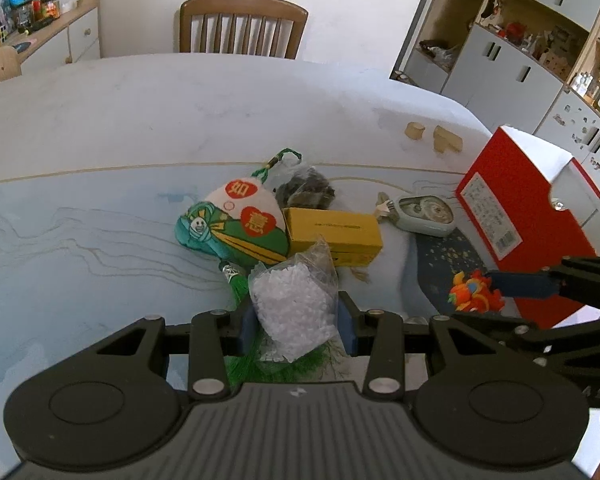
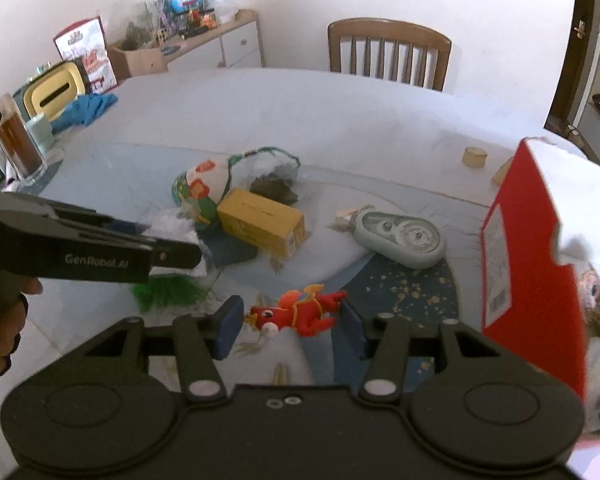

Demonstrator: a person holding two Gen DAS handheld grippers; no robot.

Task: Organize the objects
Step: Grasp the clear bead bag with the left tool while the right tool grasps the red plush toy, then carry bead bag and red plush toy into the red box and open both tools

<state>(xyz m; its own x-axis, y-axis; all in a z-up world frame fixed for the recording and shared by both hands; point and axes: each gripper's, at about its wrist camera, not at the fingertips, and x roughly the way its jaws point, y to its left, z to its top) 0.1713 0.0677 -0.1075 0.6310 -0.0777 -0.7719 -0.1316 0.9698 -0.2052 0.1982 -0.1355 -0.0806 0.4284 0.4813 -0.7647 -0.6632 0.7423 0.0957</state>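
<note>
My left gripper (image 1: 298, 330) is shut on a clear bag of white beads (image 1: 296, 304), above a green tassel (image 1: 278, 364). Behind it lie an embroidered green sachet (image 1: 236, 224), a yellow box (image 1: 332, 234), a bag of dark dried stuff (image 1: 306, 188) and a grey-green tape dispenser (image 1: 424, 210). My right gripper (image 2: 290, 326) is open, its pads on either side of a small red dragon toy (image 2: 300, 312) on the table, not touching it. The toy also shows in the left wrist view (image 1: 474, 292). A red box (image 2: 528, 268) stands open at the right.
Two small wooden blocks (image 1: 432, 136) lie at the table's far right. A wooden chair (image 1: 242, 26) stands behind the table. In the right wrist view a glass jar (image 2: 18, 144), a blue cloth (image 2: 86, 108) and a yellow case (image 2: 56, 92) sit at the far left.
</note>
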